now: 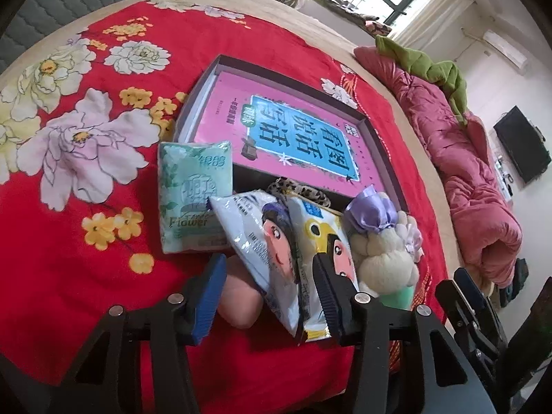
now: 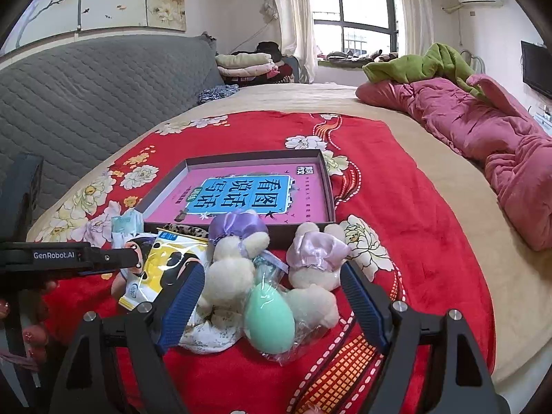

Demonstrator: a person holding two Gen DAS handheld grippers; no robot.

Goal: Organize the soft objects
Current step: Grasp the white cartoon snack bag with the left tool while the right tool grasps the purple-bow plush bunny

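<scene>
On the red floral bedspread, the left gripper stands with jaws apart around two glossy cartoon-face packets, their long axes running near to far. The right gripper is spread wide around a mint-green egg-shaped sponge in clear wrap, its narrow end pointing far, between cream plush bunnies. Just beyond, the shallow dark cardboard box holds a flat pink book.

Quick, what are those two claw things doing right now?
Left gripper: open, fingers either side of two glossy cartoon-face wipe packets.
Right gripper: open, around a mint-green egg-shaped sponge; gripping nothing.

Red floral bedspread, pink-and-blue book, mint-green egg, leopard-print scrunchie
</scene>
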